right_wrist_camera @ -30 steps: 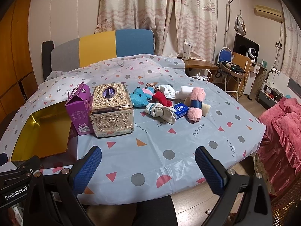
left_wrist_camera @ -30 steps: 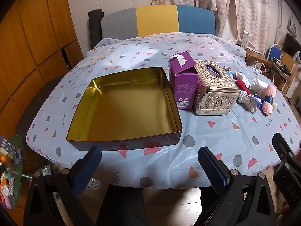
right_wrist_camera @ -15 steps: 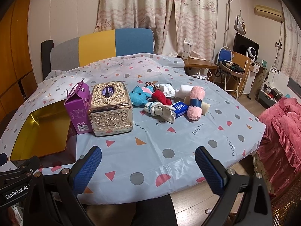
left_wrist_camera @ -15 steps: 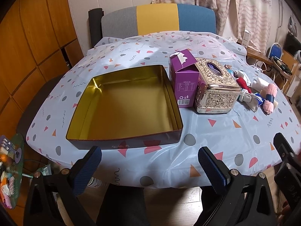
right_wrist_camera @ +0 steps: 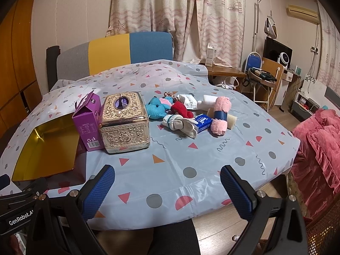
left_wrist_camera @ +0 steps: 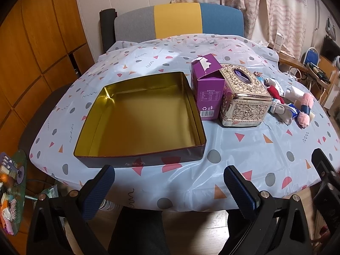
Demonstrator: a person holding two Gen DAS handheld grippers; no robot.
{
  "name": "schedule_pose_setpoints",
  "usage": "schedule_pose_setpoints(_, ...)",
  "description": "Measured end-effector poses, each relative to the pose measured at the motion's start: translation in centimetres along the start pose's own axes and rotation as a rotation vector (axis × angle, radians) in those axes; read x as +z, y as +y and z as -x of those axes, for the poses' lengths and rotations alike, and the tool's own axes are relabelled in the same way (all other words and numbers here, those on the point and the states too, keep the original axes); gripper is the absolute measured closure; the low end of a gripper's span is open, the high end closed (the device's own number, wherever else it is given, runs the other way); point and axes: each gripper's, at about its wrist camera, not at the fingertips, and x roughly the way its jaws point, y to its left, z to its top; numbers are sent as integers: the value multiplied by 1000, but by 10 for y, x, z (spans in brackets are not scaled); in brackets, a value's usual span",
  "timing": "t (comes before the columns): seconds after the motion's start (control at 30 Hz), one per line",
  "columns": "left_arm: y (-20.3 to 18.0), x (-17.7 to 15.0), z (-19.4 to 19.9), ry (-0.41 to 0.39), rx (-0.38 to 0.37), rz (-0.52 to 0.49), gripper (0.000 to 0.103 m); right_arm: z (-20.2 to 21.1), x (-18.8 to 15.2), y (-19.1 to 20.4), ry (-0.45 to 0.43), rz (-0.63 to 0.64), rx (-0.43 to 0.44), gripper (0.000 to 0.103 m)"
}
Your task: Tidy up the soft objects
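Observation:
A pile of soft things lies at the table's right: a blue plush (right_wrist_camera: 156,109), a red plush (right_wrist_camera: 180,109), a white rolled sock (right_wrist_camera: 179,124), a pink yarn skein (right_wrist_camera: 220,115) (left_wrist_camera: 305,108) and a blue tissue pack (right_wrist_camera: 203,122). An open tin box with a gold inside (left_wrist_camera: 140,116) (right_wrist_camera: 45,148) sits at the left. My left gripper (left_wrist_camera: 169,188) hangs open near the table's front edge before the tin. My right gripper (right_wrist_camera: 167,188) hangs open at the front edge, well short of the pile. Neither holds anything.
A purple carton (left_wrist_camera: 207,89) (right_wrist_camera: 88,121) and an ornate gold tissue box (left_wrist_camera: 242,97) (right_wrist_camera: 125,122) stand between tin and pile. A white tube (right_wrist_camera: 209,101) lies behind the yarn. A multicoloured chair (right_wrist_camera: 119,53) stands behind the table, a red blanket (right_wrist_camera: 318,148) at right.
Both grippers have drawn back and risen slightly, so the table looks a little farther. Nothing on the table has moved and both stay open.

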Motion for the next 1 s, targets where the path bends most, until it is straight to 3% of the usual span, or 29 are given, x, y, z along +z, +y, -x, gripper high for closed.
schedule_pose_setpoints(0.87, -22, 12, -3, -1, -2, -34, 0, -3, 6, -18, 0, -43, 6, 1)
schedule_pose_setpoints(0.97, -29, 14, -4, 9, -32, -53, 0, -5, 8, -24, 1, -56, 9, 1)
schedule_pose_setpoints(1.0, -32, 17, -6, 26, -86, -63, 0, -6, 8, -26, 1, -59, 13, 1)
